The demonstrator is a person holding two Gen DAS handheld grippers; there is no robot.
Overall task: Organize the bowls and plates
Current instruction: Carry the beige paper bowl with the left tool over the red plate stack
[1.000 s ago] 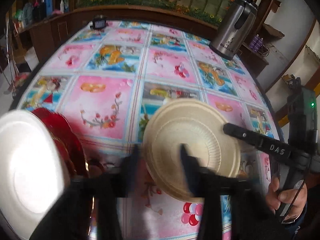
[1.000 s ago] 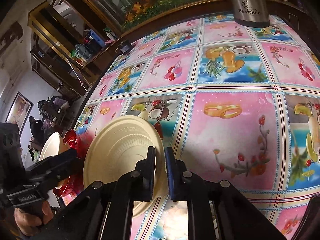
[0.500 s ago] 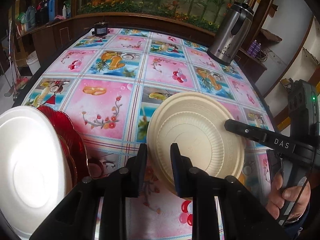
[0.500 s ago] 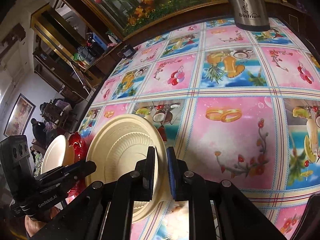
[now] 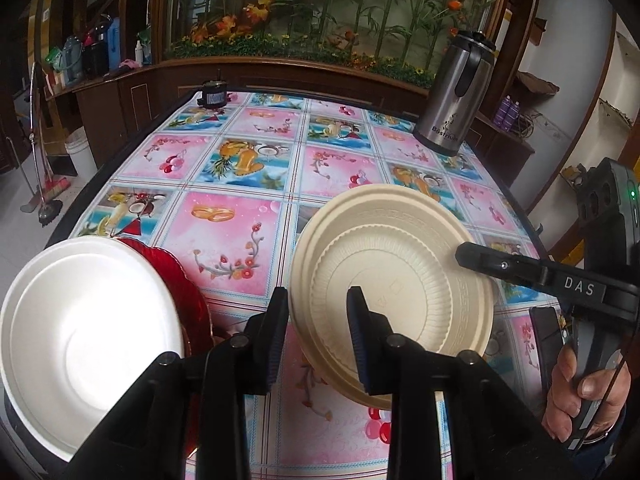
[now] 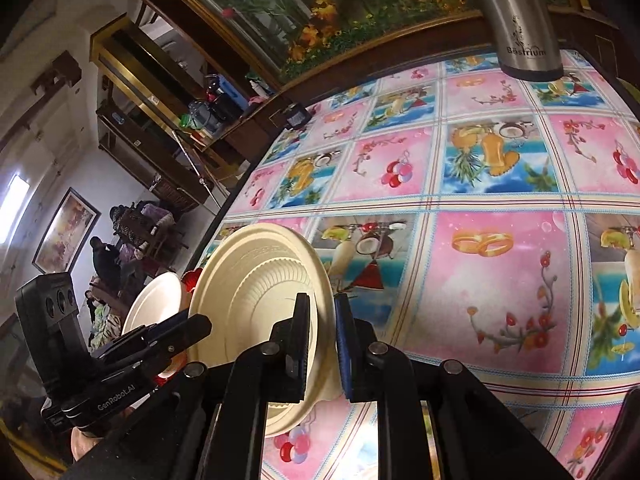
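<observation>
I noted the oilcloth-covered table offered open room ahead. The cream ribbed plastic plate, tilted above the cloth, sat pinched at its rim by my right gripper. My left gripper straddled the opposite rim, parted, gripping nothing. Advised lowering flat, clear of the white bowl on the red glass dish.

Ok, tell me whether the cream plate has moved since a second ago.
Yes. In the right wrist view the cream plate, clamped by the right gripper, has risen and tilted upright, and now covers more of the white plate.
</observation>
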